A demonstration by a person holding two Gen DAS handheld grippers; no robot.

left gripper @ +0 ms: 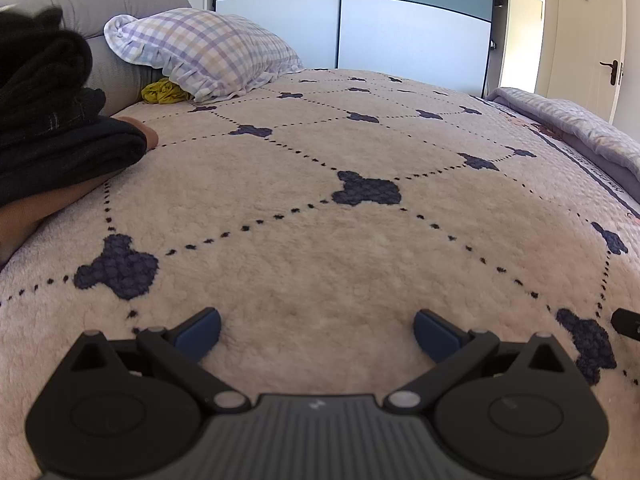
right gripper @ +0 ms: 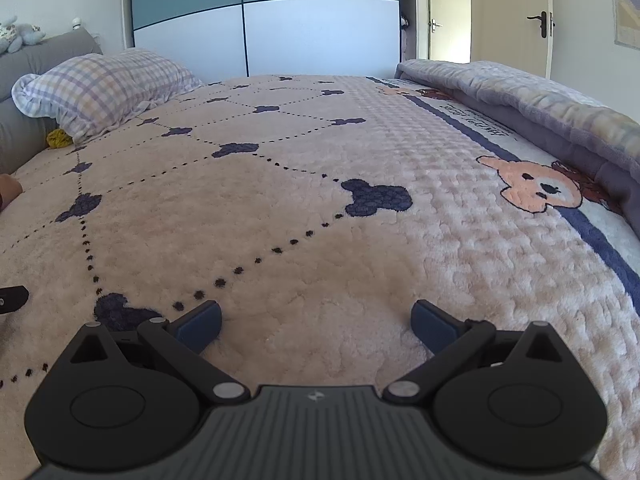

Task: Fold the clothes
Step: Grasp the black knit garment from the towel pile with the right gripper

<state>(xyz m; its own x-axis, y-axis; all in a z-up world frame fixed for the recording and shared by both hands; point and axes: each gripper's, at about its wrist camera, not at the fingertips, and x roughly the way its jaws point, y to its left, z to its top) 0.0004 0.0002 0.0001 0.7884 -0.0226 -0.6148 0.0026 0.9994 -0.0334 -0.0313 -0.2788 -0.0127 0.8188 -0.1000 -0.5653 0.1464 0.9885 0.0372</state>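
Observation:
A stack of folded dark clothes (left gripper: 52, 120) lies at the left edge of the bed, on top of a brown garment (left gripper: 36, 212). My left gripper (left gripper: 316, 334) hovers low over the pink fleece blanket (left gripper: 320, 240), open, with nothing between its blue pads (left gripper: 200, 334). My right gripper (right gripper: 316, 326) is also open and empty above the same blanket (right gripper: 280, 240); its tip (left gripper: 626, 322) shows at the right edge of the left wrist view. The left gripper's tip (right gripper: 12, 298) appears at the left edge of the right wrist view. No garment lies under either gripper.
A checked pillow (left gripper: 200, 52) leans on the grey headboard (left gripper: 120, 8), with a yellow cloth (left gripper: 164, 92) tucked under it. A folded grey-purple quilt (right gripper: 520, 96) lies along the bed's right side. A wardrobe (right gripper: 264, 20) and doors (right gripper: 516, 20) stand beyond the bed.

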